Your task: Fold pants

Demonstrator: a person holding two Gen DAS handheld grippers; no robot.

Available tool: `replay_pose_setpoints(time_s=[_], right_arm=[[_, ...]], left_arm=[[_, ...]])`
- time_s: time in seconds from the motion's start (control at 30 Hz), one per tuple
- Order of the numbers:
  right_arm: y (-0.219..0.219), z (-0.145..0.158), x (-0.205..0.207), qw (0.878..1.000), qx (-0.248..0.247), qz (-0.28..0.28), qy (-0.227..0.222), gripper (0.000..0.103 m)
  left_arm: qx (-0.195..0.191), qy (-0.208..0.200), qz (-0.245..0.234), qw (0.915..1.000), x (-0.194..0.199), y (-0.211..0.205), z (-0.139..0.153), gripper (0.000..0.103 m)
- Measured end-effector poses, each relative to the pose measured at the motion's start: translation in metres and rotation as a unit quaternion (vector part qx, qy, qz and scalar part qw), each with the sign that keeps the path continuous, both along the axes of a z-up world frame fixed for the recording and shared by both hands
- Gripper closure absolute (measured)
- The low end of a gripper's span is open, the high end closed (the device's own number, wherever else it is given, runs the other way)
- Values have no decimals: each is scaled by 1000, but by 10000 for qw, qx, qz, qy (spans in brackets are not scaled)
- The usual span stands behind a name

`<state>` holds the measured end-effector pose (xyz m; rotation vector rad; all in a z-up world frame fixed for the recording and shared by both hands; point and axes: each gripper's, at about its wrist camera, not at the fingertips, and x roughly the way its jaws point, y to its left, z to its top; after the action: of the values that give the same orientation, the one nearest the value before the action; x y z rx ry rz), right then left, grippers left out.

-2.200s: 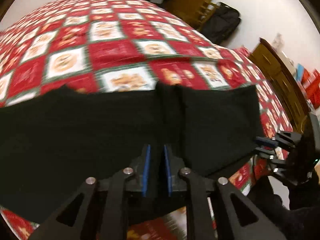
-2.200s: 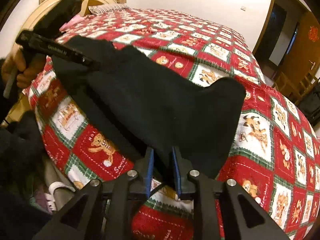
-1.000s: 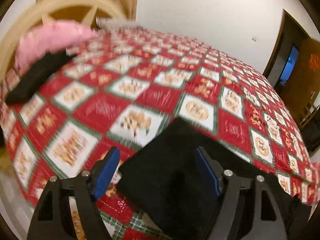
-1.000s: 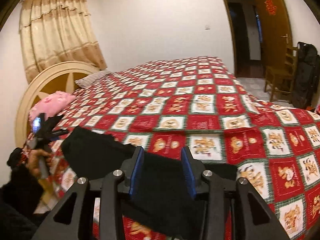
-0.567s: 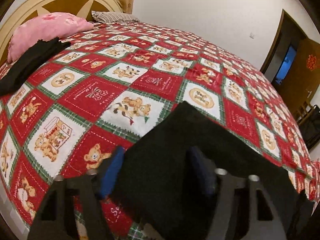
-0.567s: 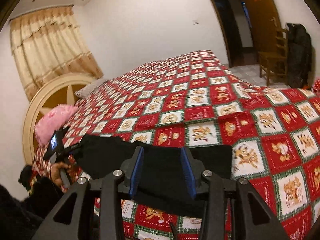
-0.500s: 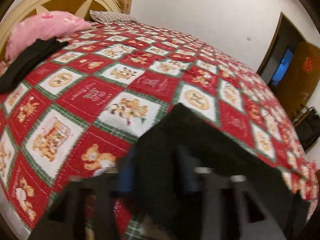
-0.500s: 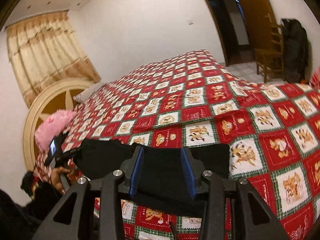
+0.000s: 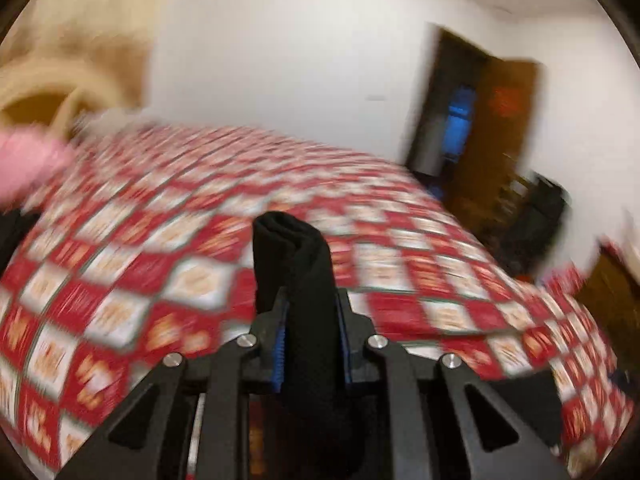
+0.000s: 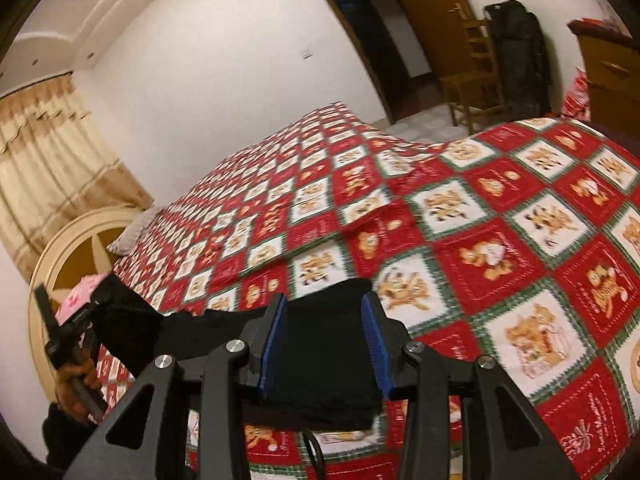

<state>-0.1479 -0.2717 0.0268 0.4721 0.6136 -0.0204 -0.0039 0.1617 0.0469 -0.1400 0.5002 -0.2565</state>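
Left tongs (image 9: 311, 338) now clamp lifted pants (image 9: 298, 264).

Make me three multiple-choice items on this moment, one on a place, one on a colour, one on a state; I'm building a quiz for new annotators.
1. Where does the pink pillow lie?
A. by the headboard
B. on the wooden chair
C. on the floor by the door

2. What colour are the pants?
A. grey
B. black
C. blue

3. How does the left hand-held gripper stand?
A. wide open over the bed
B. shut on nothing
C. shut on the pants

Key:
1 A: the pink pillow sits against the headboard at the head of the bed.
2 B: the pants are black against the red patterned cover.
3 C: the left hand-held gripper has a bunched roll of the pants pinched between its pads, while the right hand-held gripper is open, its pads apart.
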Motion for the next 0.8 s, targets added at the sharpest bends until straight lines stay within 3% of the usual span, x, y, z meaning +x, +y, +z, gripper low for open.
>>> replay_pose_setpoints(time_s=[0.13,0.3,0.43,0.53,0.67,0.73,0.8], right_arm=[[-12,-1,-7,9998,19,-206,0,63],[-25,-5,-17,9991,58,-427,22,63],[-31,-7,-23,9987,17,-501,74,62],[-34,-10,-23,9984,-2,-554,112,62],[-35,-12,-22,9982,-17,-592,131,62],[-33,-12,-21,9981,-44,-595,155,62],[-32,-12,-20,9978,-107,-621,191,62]], left_arm=[[260,-285,-1092,9933,-16,-86,6,82],[797,-342,-2236,9708,-39,-185,-21,82],[1351,-411,-2703,9524,-60,-231,-52,82],[1642,-536,-2826,9436,-71,-252,-65,82],[1803,-584,-3008,9347,-77,-264,-83,82],[1840,-393,-3139,9306,-75,-269,-91,79],[1829,-283,-3279,9264,-77,-272,-93,70]])
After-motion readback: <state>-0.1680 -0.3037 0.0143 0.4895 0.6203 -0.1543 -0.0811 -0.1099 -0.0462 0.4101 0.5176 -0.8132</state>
